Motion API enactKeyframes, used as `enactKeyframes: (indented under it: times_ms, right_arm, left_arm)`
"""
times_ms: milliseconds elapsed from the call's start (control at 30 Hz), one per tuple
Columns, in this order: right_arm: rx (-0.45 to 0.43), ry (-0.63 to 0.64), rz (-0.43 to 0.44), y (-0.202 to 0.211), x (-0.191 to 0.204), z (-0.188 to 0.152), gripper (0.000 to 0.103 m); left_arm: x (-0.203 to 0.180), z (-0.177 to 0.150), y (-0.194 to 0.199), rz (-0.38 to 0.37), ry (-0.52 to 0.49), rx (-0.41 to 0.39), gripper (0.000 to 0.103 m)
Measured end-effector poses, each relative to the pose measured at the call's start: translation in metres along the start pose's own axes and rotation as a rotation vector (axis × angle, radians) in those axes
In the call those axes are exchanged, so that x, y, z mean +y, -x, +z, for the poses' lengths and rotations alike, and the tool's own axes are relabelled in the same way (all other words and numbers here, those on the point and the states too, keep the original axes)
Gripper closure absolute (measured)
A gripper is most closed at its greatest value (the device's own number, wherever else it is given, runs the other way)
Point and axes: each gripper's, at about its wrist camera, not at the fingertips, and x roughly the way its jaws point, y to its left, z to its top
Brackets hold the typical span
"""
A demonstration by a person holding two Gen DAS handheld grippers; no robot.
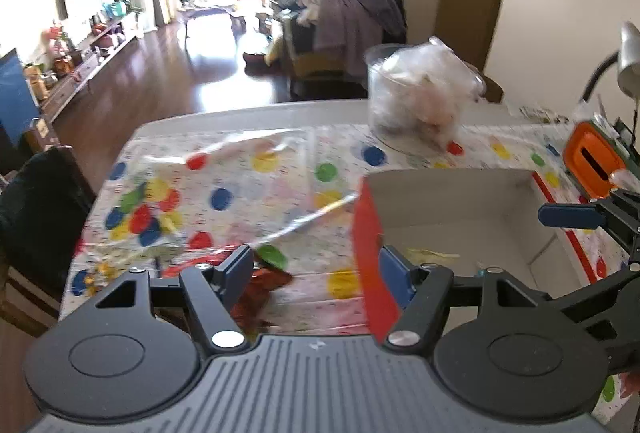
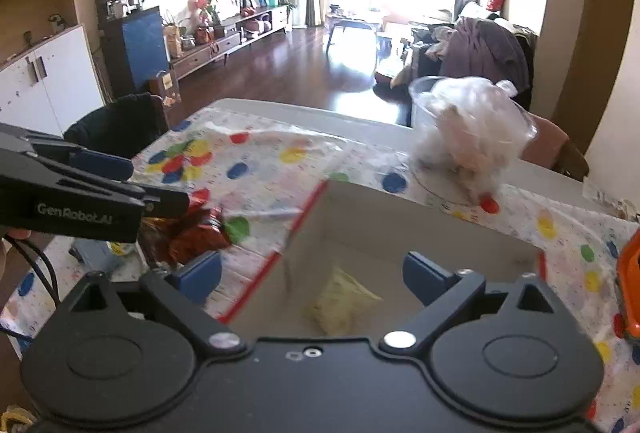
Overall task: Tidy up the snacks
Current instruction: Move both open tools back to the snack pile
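Open-topped cardboard box with red outer walls (image 2: 400, 233) standing on the desk with the dotted, brightly coloured cloth (image 1: 240, 193); one pale yellow snack packet (image 2: 344, 305) lying flat on its floor. Just left of the box, outside it, a crinkled red-brown foil snack packet (image 2: 200, 233) resting on the cloth. Further back, a clear round plastic tub (image 1: 416, 93) stuffed with pale wrapped pieces, blurred, contents not identifiable. Orange-lidded container (image 1: 592, 161) at the desk's right edge.

Foil packet probably light, soft and crackly, slippery on the flat faces; best pinched at a crimped end seam or across a bunched fold, gently enough not to crush what is inside. Yellow packet likely similar, pillow-like, easy to dent.

Left claw (image 1: 316, 269) spread moderately, nothing between the blue pads, tilted downward over the gap between the foil packet and the box's left wall. Right claw (image 2: 312, 273) spread wide, empty, angled down above the box opening with the yellow packet showing between its fingers. Both held above the desk, close side by side, each visible at the edge of the other's view.
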Motion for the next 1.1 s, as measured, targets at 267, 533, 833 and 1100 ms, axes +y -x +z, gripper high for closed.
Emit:
enactKeyframes:
  times_ms: [267, 533, 833, 1100]
  right_arm:
    - [-0.007, 0.029, 0.009, -0.011, 0.05, 0.012, 0.001]
    - [-0.024, 0.012, 0.058, -0.026, 0.092, 0.009, 0.0]
    - [0.018, -0.012, 0.137, -0.057, 0.129, -0.005, 0.0]
    - [0.111, 0.006, 0.071, -0.104, 0.137, -0.027, 0.004]
  left_arm:
    - [0.058, -0.017, 0.026, 0.068, 0.036, -0.073, 0.028]
    - [0.12, -0.038, 0.044, 0.101, 0.059, -0.106, 0.016]
    - [0.182, -0.067, 0.026, 0.07, 0.083, -0.021, 0.016]
    - [0.204, -0.095, -0.007, 0.035, 0.129, 0.105, 0.016]
